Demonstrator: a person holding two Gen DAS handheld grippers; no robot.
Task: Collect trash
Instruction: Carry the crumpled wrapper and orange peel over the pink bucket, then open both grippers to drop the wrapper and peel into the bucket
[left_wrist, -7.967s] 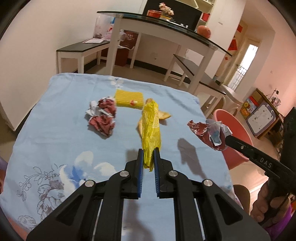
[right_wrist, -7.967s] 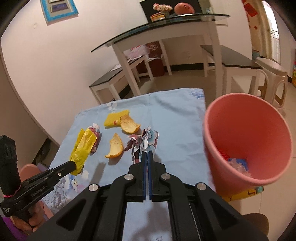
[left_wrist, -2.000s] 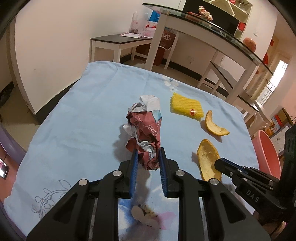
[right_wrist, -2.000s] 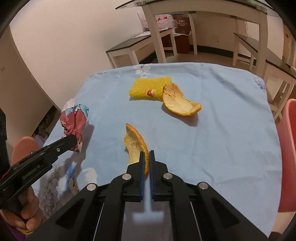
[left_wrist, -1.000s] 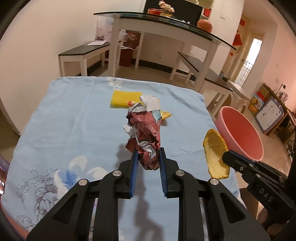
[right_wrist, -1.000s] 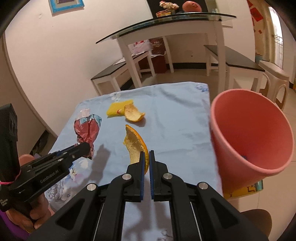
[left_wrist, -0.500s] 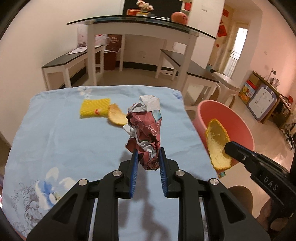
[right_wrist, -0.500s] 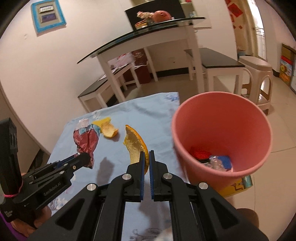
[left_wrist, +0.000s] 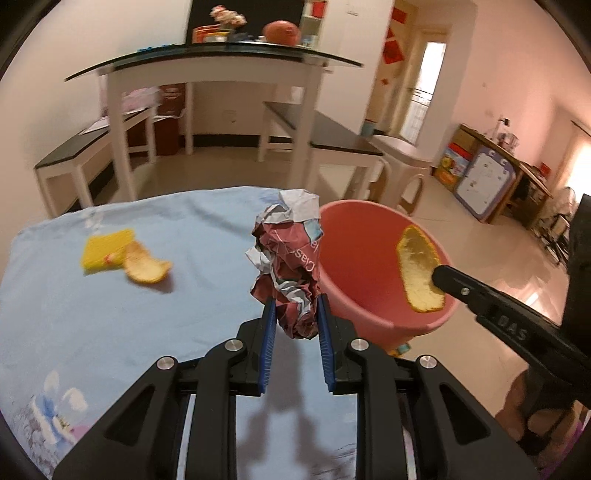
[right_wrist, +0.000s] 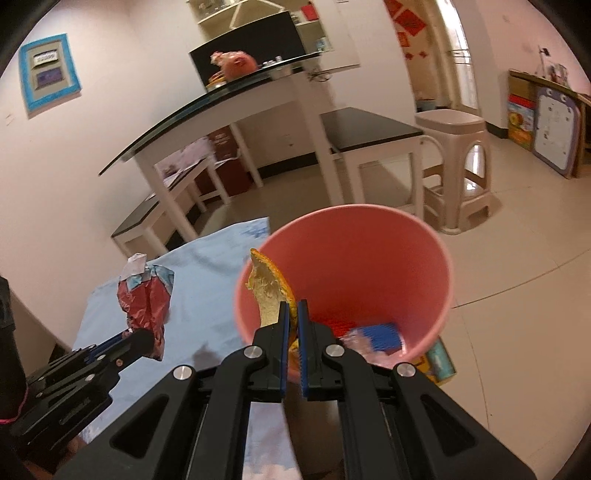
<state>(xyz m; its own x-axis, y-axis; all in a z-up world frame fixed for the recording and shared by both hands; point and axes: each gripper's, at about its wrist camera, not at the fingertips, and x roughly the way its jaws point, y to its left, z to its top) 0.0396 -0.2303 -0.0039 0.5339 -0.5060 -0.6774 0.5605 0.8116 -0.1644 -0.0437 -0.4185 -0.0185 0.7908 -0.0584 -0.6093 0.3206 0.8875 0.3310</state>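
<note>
Pink bin (right_wrist: 439, 280) gapes below peel (right_wrist: 271, 291) and crumpled wrapper (left_wrist: 291, 258).

We see a pale blue cloth (left_wrist: 110, 295) on the bench, printed with white and deeper blue flowers near its front edge. The crumpled wrapper (left_wrist: 290, 266) is dark red with white, grey and a patch of light blue. The bin (right_wrist: 369, 258) is salmon pink, with red and blue scraps inside. The held orange peel (right_wrist: 271, 291) shows cream pith and an orange rind. On the cloth lie a yellow foam net (left_wrist: 105, 251) and a second yellow-orange peel (left_wrist: 146, 266). Both grippers are black, their jaws lined with blue ribbed pads (left_wrist: 269, 347)
</note>
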